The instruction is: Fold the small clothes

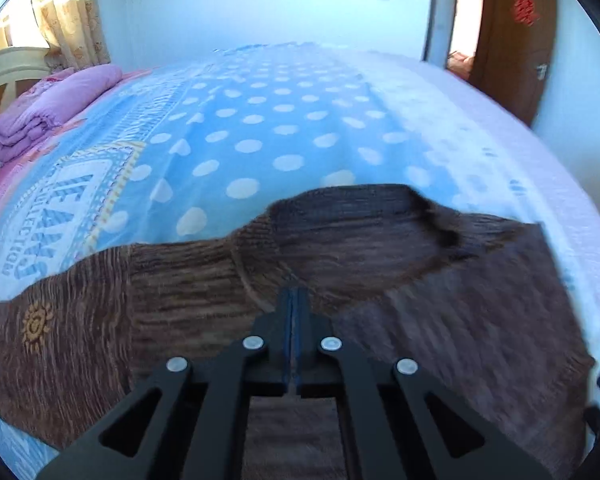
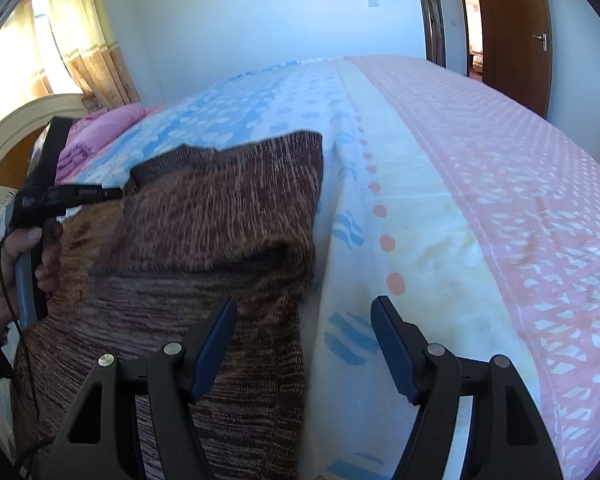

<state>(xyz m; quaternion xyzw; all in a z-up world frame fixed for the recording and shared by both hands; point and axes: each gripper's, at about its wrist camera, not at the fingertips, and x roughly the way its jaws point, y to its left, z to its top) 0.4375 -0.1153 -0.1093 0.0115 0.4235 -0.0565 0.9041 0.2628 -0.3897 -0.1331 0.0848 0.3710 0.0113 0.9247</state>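
From the left wrist camera, the left gripper (image 1: pixel 295 294) has its two blue pads pressed tight together, and they seem to pinch the brown knit sweater (image 1: pixel 340 240) near its collar (the picture is blurry, so I cannot tell how much cloth is caught). The sweater lies spread on the bed cover (image 1: pixel 260 128), which is blue with white dots. One sleeve reaches out to the left, and a small yellow sun (image 1: pixel 36 325) is stitched on it. A folded purple blanket (image 1: pixel 48 110) sits far off at the left end of the bed. From the right wrist camera, the right gripper (image 2: pixel 304 344) has its jaws wide apart with nothing held. Its left finger (image 2: pixel 214 346) is over the edge of the sweater (image 2: pixel 220 216), and its right finger is over the bare cover (image 2: pixel 440 208). At the left side, a hand (image 2: pixel 24 264) holds the other gripper's handle, and its tip touches the sweater's collar.
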